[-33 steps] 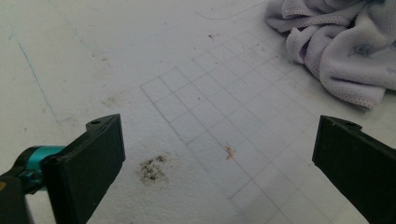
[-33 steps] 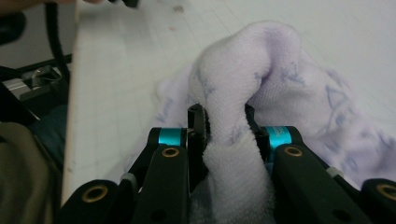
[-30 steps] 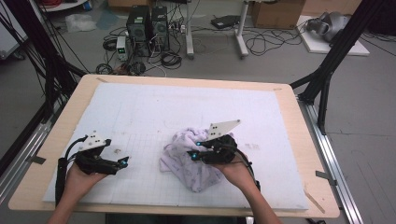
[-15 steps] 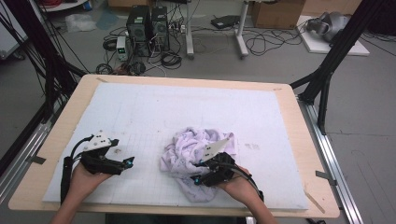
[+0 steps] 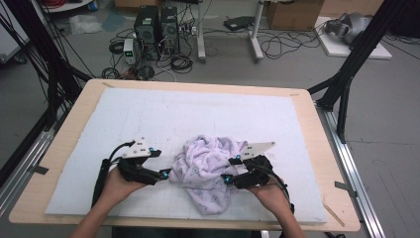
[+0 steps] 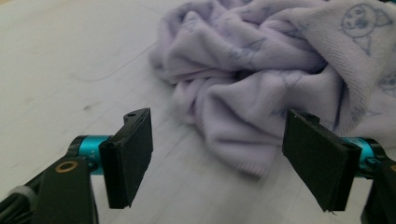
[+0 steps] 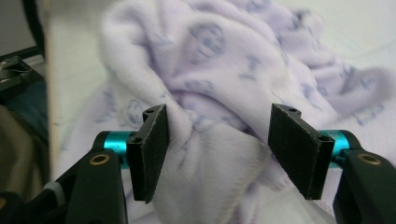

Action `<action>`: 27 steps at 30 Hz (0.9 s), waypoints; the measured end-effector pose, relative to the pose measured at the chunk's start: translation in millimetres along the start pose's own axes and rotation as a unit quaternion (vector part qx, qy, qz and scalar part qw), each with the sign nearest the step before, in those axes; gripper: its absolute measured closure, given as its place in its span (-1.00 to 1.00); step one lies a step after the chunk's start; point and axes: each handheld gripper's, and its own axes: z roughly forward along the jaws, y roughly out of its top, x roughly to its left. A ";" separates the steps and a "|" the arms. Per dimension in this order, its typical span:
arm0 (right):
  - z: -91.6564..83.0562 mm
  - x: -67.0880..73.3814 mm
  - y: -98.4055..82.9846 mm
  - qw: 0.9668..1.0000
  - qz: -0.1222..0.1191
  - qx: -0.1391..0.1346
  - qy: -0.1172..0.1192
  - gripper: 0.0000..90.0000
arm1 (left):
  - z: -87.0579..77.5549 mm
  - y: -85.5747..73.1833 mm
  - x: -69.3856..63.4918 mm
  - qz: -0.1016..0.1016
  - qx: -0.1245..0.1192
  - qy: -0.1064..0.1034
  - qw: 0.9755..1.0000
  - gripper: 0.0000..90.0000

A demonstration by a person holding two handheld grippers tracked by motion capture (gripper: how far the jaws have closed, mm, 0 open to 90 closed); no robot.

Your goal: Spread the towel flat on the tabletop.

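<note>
My left gripper (image 6: 224, 154) had just been closing, jaws still apart with a fold of the lavender towel (image 5: 210, 171) between them, unpinched. My right gripper (image 7: 219, 149) had just been opening, cloth loose between its pads. The towel lay crumpled near the front of the white mat (image 5: 198, 114); I judged spreading and folding all remained.

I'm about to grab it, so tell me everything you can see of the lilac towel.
The lilac towel is soft terry printed with faint bluish cartoon figures. It lies crumpled in a heap on the white mat, near the front edge. The left gripper stands open at its left edge; the right gripper straddles a fold, pads not pressing it.
</note>
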 end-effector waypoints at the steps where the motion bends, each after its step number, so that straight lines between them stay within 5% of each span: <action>1: 1.9 -1.3 -1.2 1.000 0.002 0.001 -0.001 -0.15 | 8.2 4.0 -2.0 0.008 0.004 -0.011 1.000 -0.35; 6: 10.4 -2.4 -11.8 1.000 0.004 0.019 -0.002 -0.05 | 40.6 12.6 -8.2 0.017 0.029 -0.041 0.999 -0.23; 9: 13.6 -0.8 -20.5 1.000 0.006 0.019 0.002 0.07 | 55.4 10.5 -13.9 0.034 0.049 -0.042 0.997 -0.02; 13: 15.4 -0.3 -26.3 1.000 0.012 0.006 0.022 0.41 | 63.0 9.3 -18.2 0.048 0.066 -0.049 0.995 0.58; 19: 12.9 1.2 -19.8 0.999 -0.006 0.006 0.036 0.65 | 45.7 11.1 -14.7 0.048 0.064 -0.042 0.996 0.78; 27: 7.5 13.7 3.5 0.998 -0.035 -0.021 0.047 0.67 | -16.8 4.4 -15.6 0.048 0.031 -0.007 0.998 0.80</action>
